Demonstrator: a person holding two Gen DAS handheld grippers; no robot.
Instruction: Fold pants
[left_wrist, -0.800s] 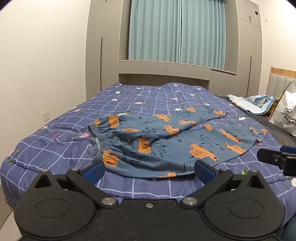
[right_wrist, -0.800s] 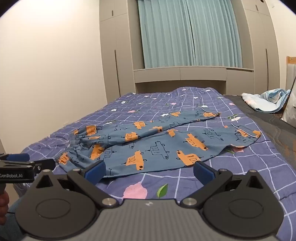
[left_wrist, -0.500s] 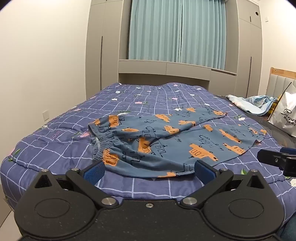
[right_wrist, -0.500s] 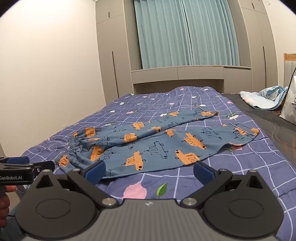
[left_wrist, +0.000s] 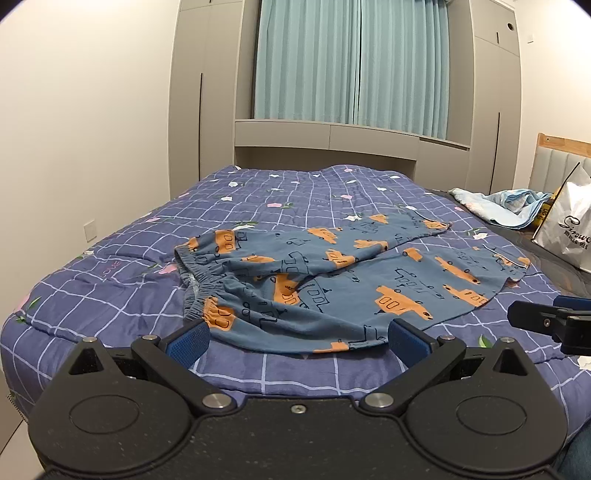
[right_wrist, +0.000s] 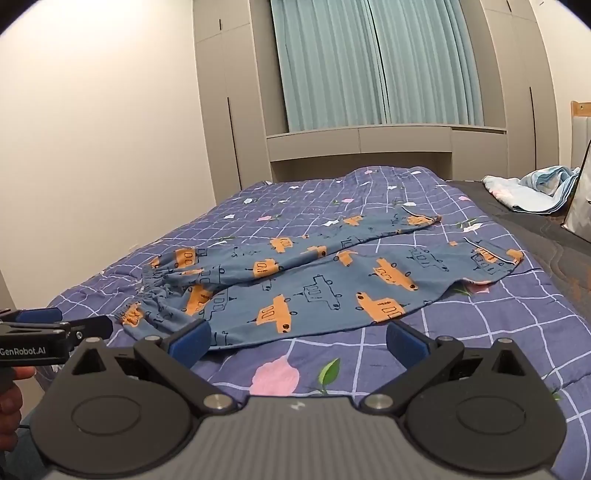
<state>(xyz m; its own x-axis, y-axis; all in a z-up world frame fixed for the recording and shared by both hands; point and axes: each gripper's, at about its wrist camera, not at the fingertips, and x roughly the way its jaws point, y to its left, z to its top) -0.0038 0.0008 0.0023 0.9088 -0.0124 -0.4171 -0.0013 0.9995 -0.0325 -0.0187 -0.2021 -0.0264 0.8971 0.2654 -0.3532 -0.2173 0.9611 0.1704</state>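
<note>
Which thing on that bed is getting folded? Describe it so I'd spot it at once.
Find the bed with the purple checked quilt. Spread across its near half lie the pants, gathered waistband toward the wall side. Blue-grey cloth with orange cars sets them apart from the pale blanket and white bag.

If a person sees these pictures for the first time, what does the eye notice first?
First come the blue pants with orange cars, spread flat in the middle of the purple checked bedspread, waistband to the left. Next, the open left gripper and right gripper hover at the near edge of the bed, holding nothing. Behind, teal curtains hang over the grey cabinets.
</note>
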